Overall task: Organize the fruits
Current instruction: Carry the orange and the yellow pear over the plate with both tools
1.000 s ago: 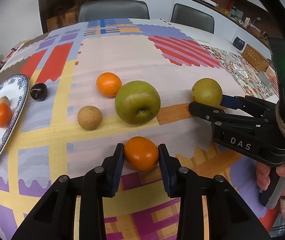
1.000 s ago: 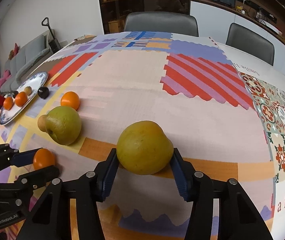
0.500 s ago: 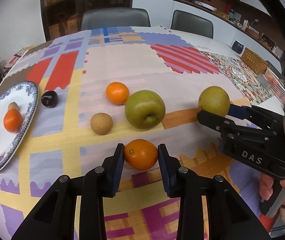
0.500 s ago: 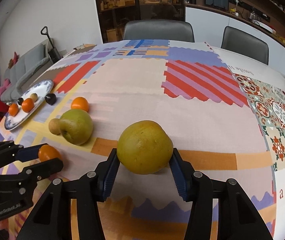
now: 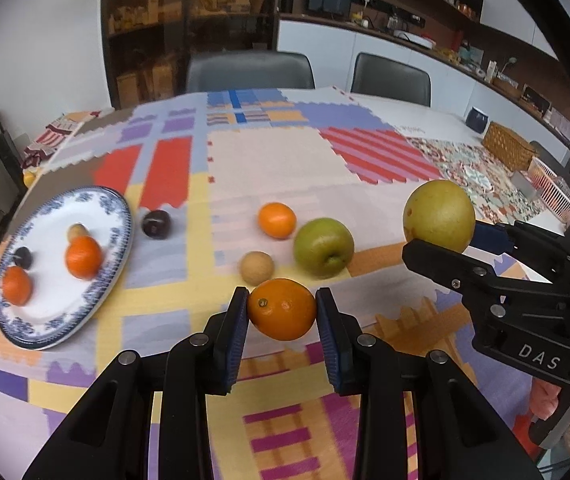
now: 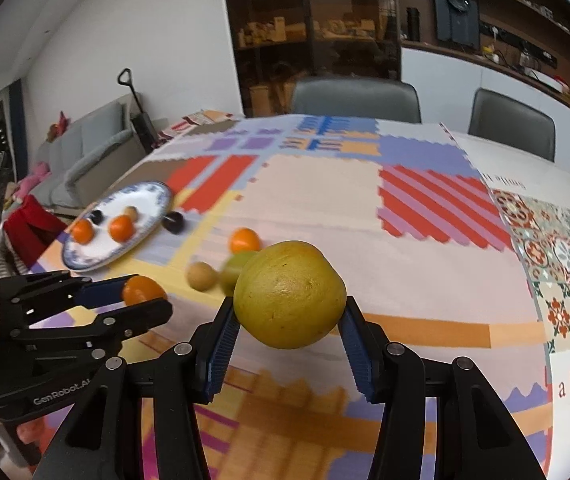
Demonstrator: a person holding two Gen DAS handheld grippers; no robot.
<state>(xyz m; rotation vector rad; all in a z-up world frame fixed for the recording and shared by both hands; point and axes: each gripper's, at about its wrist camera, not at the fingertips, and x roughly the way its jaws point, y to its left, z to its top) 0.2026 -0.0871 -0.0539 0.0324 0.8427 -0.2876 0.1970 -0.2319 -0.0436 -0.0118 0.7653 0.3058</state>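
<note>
My left gripper [image 5: 282, 312] is shut on a small orange [image 5: 282, 309], lifted above the tablecloth. My right gripper [image 6: 289, 316] is shut on a large yellow-green pear [image 6: 289, 294], also off the table; that pear [image 5: 439, 214] shows at the right of the left wrist view. On the cloth lie a green apple [image 5: 323, 247], another orange [image 5: 276, 220], a small tan fruit [image 5: 256, 267] and a dark plum [image 5: 156, 223]. The blue-rimmed plate [image 5: 119, 264] at the left holds two oranges, a dark fruit and a tan one.
A patchwork cloth covers the table [image 5: 277, 160]. Two grey chairs [image 5: 249, 70] stand at the far edge. A wicker basket [image 5: 508, 146] and a white basket [image 5: 553, 184] sit at the far right. A hand [image 5: 553, 404] grips the right tool.
Both grippers have risen and tilted up with their fruit, the orange and the pear leaving the tablecloth. The plate and the loose fruit have come further into view.
</note>
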